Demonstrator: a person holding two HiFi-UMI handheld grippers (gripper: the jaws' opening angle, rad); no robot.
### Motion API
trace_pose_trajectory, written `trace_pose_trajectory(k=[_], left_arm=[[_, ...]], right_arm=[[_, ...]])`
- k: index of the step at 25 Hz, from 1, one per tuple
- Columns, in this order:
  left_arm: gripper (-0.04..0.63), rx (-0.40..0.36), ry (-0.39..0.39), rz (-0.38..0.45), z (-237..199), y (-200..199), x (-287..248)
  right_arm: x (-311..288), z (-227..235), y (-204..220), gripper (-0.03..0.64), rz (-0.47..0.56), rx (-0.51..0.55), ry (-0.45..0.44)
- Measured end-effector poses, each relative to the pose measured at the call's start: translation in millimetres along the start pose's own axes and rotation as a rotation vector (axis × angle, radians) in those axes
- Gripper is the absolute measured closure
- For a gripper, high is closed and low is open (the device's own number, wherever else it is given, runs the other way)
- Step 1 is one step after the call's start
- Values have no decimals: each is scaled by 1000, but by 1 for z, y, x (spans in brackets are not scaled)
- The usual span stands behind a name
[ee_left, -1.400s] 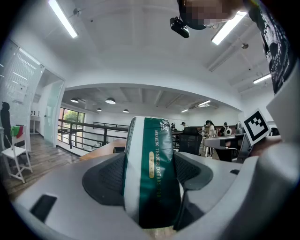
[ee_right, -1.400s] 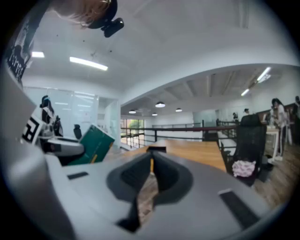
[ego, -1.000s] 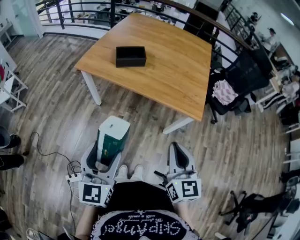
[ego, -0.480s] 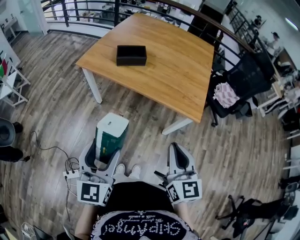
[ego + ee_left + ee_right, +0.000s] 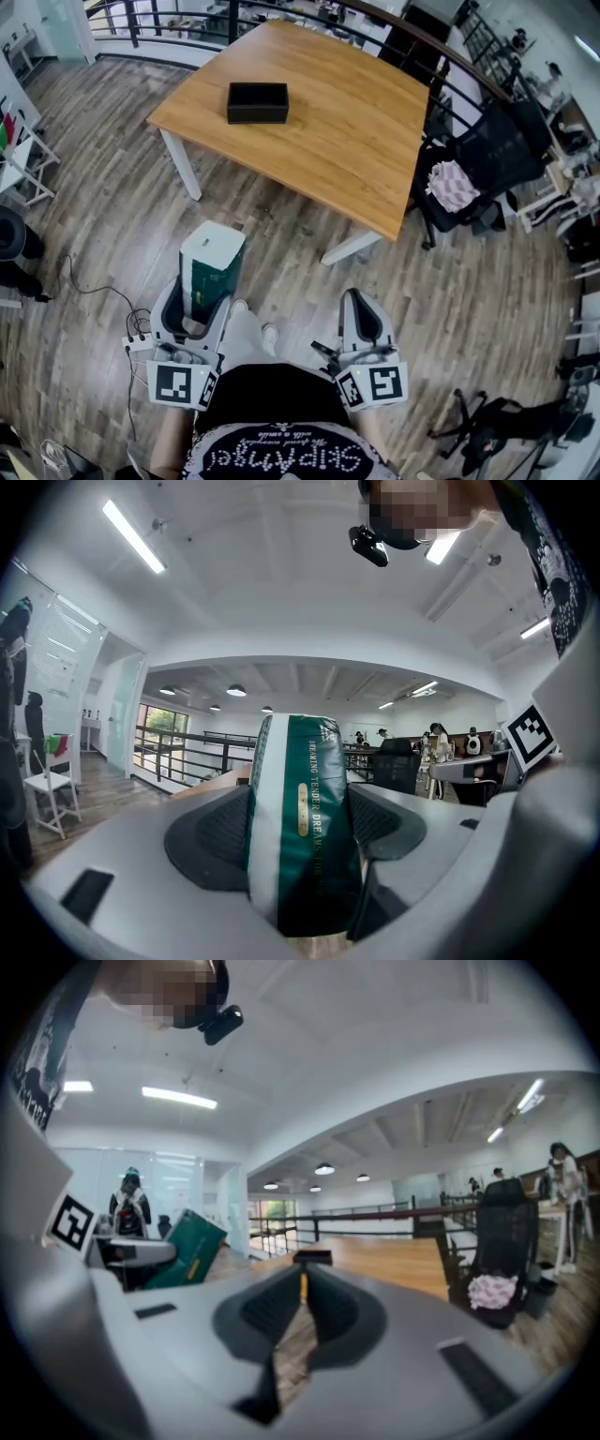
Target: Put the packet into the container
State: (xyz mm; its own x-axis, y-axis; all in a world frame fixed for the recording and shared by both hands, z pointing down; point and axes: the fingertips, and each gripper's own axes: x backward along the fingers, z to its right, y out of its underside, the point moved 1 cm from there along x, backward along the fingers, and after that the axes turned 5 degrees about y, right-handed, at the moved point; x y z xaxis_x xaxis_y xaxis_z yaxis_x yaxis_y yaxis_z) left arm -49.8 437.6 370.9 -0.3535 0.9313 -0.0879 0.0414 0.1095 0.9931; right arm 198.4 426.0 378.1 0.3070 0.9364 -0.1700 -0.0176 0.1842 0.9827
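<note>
My left gripper (image 5: pixel 200 295) is shut on a green and white packet (image 5: pixel 210 265), which sticks out forward past its jaws over the wooden floor. In the left gripper view the packet (image 5: pixel 302 827) stands upright, clamped between the two dark pads. The black open container (image 5: pixel 257 102) sits on the far left part of the wooden table (image 5: pixel 347 141), well ahead of both grippers. My right gripper (image 5: pixel 360 317) is held low at the right, shut with nothing in it; its jaws (image 5: pixel 302 1312) meet in the right gripper view, where the container (image 5: pixel 313 1257) shows far off.
A white table leg (image 5: pixel 178 164) stands ahead of the left gripper. A black office chair (image 5: pixel 478 164) with a pink cloth (image 5: pixel 450 185) is at the table's right end. A railing (image 5: pixel 187 19) runs behind the table. A cable (image 5: pixel 94 291) lies on the floor at left.
The packet and my left gripper have shifted slightly left and nearer in the view. The table and container have slid a little as the head moved. The right gripper has barely moved.
</note>
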Motion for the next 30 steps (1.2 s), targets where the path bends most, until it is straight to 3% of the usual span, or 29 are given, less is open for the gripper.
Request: trace_pose_trajectory(k=[10,21,30], left_arm=[[247,4,9,1,-26,-2,-33],[247,5,42,40,-115,-34,-96],[247,18,71,41,-165,-33,-125]], right_arm=[[-37,4,-2,577,-19,-11,19],[-140,-38,-35,577,7,-15,17],[-181,-58,-33,577,7,-32,65]])
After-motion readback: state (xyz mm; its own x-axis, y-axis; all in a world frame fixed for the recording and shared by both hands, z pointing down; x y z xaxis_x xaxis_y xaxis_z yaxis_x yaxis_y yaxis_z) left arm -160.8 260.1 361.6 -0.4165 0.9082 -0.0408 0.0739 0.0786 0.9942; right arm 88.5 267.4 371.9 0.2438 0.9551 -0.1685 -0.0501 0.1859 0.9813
